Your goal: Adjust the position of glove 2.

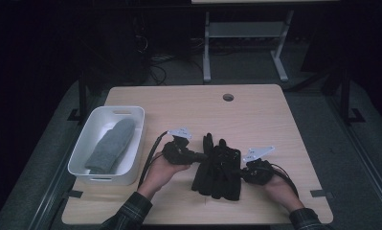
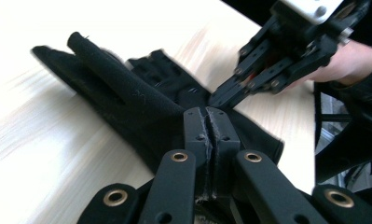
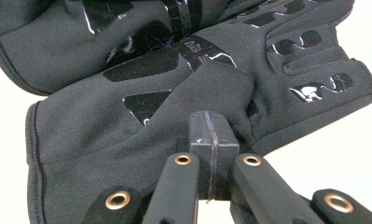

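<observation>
Near the table's front edge, at about six o'clock on the pale wooden tabletop (image 1: pixel 255 110), lies a pair of black fabric gloves with glossy grip patches (image 1: pixel 217 167), one overlapping the other, fingers pointing toward twelve o'clock. At their nine o'clock side the left gripper (image 1: pixel 194 155) has its jaws clenched on a fold of glove fabric; the left gripper view shows the two pads pressed together with black cloth (image 2: pixel 141 107) bunched around them. At the three o'clock side the right gripper (image 1: pixel 240 168) is likewise closed, and the right gripper view shows its pads pinching the nearer glove (image 3: pixel 141 116) near the cuff and palm.

Judging by this, the step in hand is gripping the gloves from both sides, probably to lift one or straighten the pair. The next move calls for a steady rise with both grips kept firm, since thin cloth can slip out of a shallow pinch or drag the second glove along.

Farther out, toward nine o'clock, stands a white rectangular plastic bin (image 1: pixel 83 143) holding a grey knitted mitten (image 1: pixel 111 146), well apart from the gloves; it looks the likely place for them.
</observation>
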